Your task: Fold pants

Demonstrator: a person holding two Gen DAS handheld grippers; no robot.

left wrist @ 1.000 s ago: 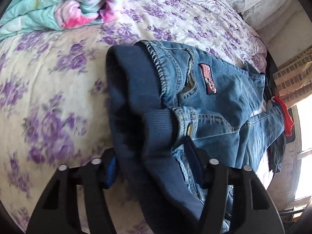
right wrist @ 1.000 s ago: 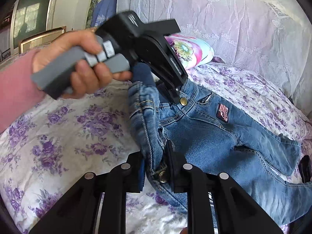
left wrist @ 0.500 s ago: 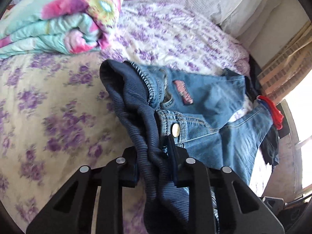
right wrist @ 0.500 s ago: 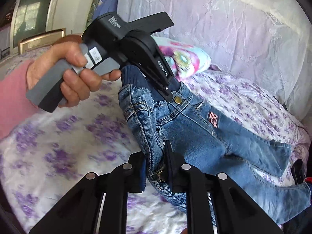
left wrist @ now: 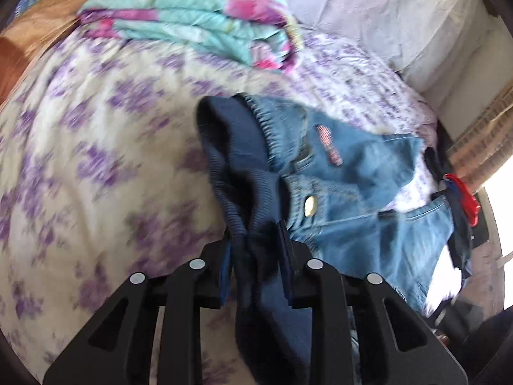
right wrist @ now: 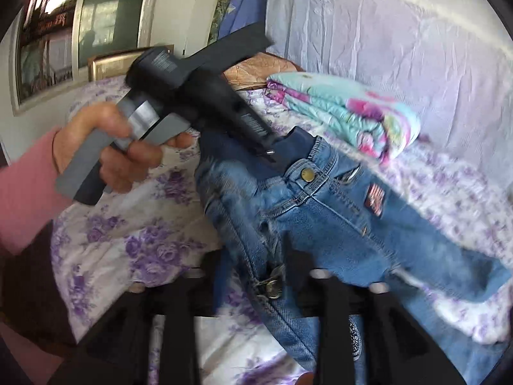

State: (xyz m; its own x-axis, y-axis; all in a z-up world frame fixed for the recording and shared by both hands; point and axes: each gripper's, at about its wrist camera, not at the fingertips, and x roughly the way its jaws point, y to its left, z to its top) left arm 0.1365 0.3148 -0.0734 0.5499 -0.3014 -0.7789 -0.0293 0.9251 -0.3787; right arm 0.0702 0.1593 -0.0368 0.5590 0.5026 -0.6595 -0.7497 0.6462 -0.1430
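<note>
Currently both tools grip the waist of the small blue denim pants point(right wrist: 336, 224), which hang partly lifted above the bed with the purple-flowered white sheet point(left wrist: 96, 160); the legs trail down onto the sheet toward the far edge. The left gripper point(left wrist: 256, 250) has its jaws clenched on the dark ribbed navy waistband point(left wrist: 237, 147) beside the brass button point(left wrist: 309, 205). The right gripper point(right wrist: 256, 276) has its jaws clamped on the denim waist edge at the metal fly fastener point(right wrist: 272, 285).

Judged step: raising and aligning the waist before the lengthwise fold.

- Hold both grips firm; ribbed knit is likely to stretch and slip under the weight of the denim.
- Keep the two tools level so the waist stays taut and square.
- Bring one waist corner across onto the other so the legs stack.
- Lower the pants onto bare sheet, well apart from the folded turquoise-and-pink floral blanket point(left wrist: 192, 29).
- Avoid dragging; trailing legs may bunch.
</note>
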